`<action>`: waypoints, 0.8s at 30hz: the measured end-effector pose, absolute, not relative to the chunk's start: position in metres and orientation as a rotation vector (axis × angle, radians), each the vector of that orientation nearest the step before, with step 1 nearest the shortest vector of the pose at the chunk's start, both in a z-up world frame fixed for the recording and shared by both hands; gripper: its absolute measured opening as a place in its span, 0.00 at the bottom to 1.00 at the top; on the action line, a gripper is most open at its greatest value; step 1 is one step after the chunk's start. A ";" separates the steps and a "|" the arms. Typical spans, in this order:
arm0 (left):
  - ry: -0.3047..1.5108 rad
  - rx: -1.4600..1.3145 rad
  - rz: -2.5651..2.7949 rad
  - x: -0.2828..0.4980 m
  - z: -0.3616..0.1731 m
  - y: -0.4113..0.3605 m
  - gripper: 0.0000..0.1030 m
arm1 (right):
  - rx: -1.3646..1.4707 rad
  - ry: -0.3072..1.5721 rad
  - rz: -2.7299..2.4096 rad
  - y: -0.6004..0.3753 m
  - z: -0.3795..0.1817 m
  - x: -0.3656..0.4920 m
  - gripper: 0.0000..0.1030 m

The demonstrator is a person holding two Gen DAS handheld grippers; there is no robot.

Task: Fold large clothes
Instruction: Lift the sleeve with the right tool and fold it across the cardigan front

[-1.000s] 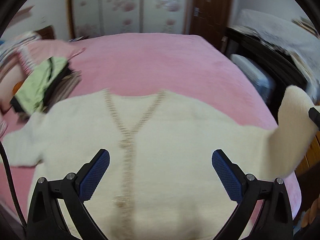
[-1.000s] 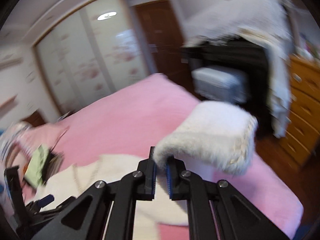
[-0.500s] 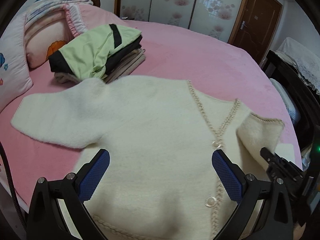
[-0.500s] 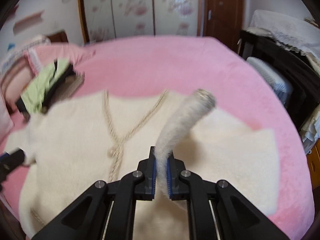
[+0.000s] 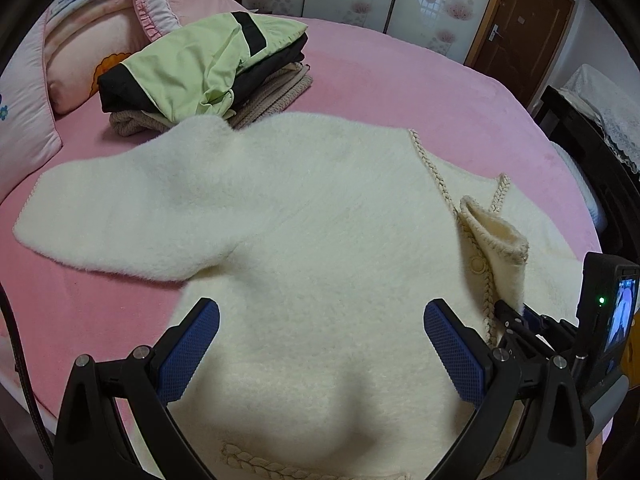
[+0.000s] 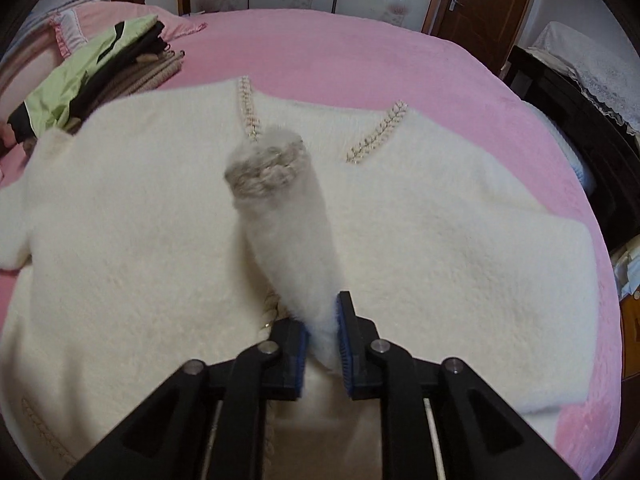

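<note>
My right gripper (image 6: 323,330) pinches the cream cardigan's (image 5: 320,216) right sleeve (image 6: 280,208), lifted over its front. My left gripper (image 5: 320,348) hangs wide above the cardigan on the pink bed (image 5: 400,80).

The right hand-held gripper (image 6: 322,338) has carried the cardigan (image 6: 140,240) sleeve (image 6: 288,236) from four o'clock over onto the chest.

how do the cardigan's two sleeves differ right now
The left sleeve lies flat, spread out on the bed; the right sleeve is folded in over the cardigan's front. Nothing holds the left sleeve, the left gripper being open; the right gripper pinches the right sleeve. Both are fluffy cream.
</note>
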State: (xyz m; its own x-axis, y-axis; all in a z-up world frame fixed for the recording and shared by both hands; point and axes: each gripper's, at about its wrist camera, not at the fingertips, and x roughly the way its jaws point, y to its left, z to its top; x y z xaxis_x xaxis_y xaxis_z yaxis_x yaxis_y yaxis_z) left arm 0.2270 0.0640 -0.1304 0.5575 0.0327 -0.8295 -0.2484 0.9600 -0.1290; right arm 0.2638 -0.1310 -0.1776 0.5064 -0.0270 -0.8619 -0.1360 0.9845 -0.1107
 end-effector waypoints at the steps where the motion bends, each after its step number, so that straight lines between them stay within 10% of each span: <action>1: 0.968 -0.243 0.164 0.228 -0.130 0.063 0.99 | -0.179 1.034 0.068 -0.127 -0.177 0.265 0.18; 11: 0.940 -0.273 0.079 0.233 -0.116 0.040 0.99 | -0.167 0.889 0.164 -0.141 -0.121 0.220 0.50; 24: 1.004 -0.364 -0.100 0.279 -0.150 -0.002 0.93 | 0.104 0.898 0.071 -0.254 -0.121 0.177 0.50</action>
